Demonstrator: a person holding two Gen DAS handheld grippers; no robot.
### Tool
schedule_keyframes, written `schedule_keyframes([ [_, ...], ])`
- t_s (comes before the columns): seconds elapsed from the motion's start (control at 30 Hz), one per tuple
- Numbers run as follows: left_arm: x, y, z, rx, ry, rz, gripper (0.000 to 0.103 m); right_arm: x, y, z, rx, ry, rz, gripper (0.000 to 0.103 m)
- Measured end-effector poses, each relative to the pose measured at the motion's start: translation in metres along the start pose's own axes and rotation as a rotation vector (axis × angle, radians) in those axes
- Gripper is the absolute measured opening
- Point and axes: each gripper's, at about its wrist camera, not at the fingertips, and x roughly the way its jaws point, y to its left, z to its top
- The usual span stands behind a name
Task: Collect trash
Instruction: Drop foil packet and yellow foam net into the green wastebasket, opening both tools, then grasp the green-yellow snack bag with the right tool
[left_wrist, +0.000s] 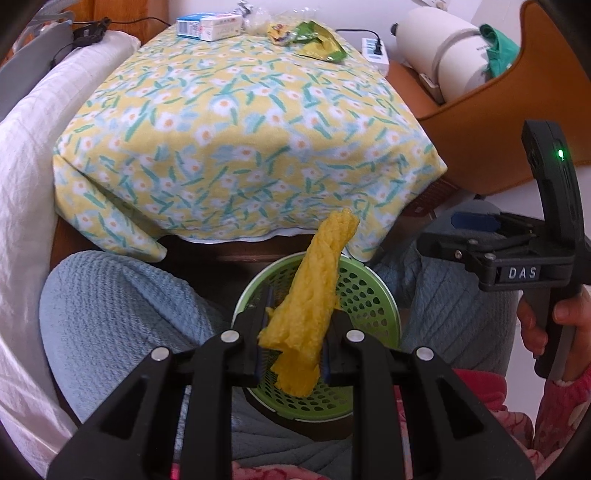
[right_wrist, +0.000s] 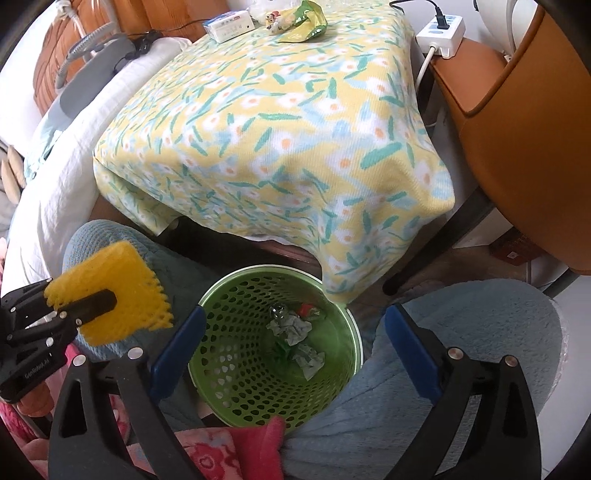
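Yellow foam netting sits pinched between your left gripper's fingers, held above the green basket wedged between your knees. Crumpled paper scraps lie at the basket's bottom. Your right gripper hangs over the basket with its fingers spread wide and nothing between them. Beyond, the floral-clothed counter carries a green snack wrapper and a blue-white box at its far edge.

- "DAS" stands in pale raised letters on the black body of the right gripper.
- "GenRobot.AI" runs small and faint along the black body of the left gripper.
- Print on the blue-and-white box is too small to read.
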Motion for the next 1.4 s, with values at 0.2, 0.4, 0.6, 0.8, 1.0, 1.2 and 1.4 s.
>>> schedule_keyframes([
  [0.2, 0.0, -0.008, -0.002, 0.027, 0.002, -0.017, 0.049, -0.001, 0.003, 0.001, -0.008, -0.004, -0.002, 0.097],
  [0.4, -0.008, -0.01, -0.001, 0.036, -0.023, -0.011, 0.092, -0.002, 0.002, 0.002, -0.004, -0.006, -0.002, 0.097],
  [0.6, -0.009, 0.002, 0.003, -0.017, -0.025, -0.007, 0.093, -0.001, 0.0, 0.002, -0.001, -0.005, -0.003, 0.097],
  [0.8, -0.012, 0.009, 0.004, -0.04, -0.041, 0.007, 0.093, 0.0, 0.001, 0.002, -0.003, -0.002, -0.002, 0.097],
  [1.0, -0.013, 0.012, 0.005, -0.045, -0.048, 0.021, 0.093, -0.001, 0.003, 0.002, -0.007, -0.004, -0.002, 0.097],
  [1.2, -0.018, 0.02, 0.016, -0.05, -0.078, 0.043, 0.093, -0.006, 0.008, 0.011, -0.027, -0.024, -0.005, 0.097],
  [1.4, -0.028, 0.039, 0.053, -0.063, -0.161, 0.104, 0.093, -0.02, 0.017, 0.047, -0.067, -0.108, -0.011, 0.097],
])
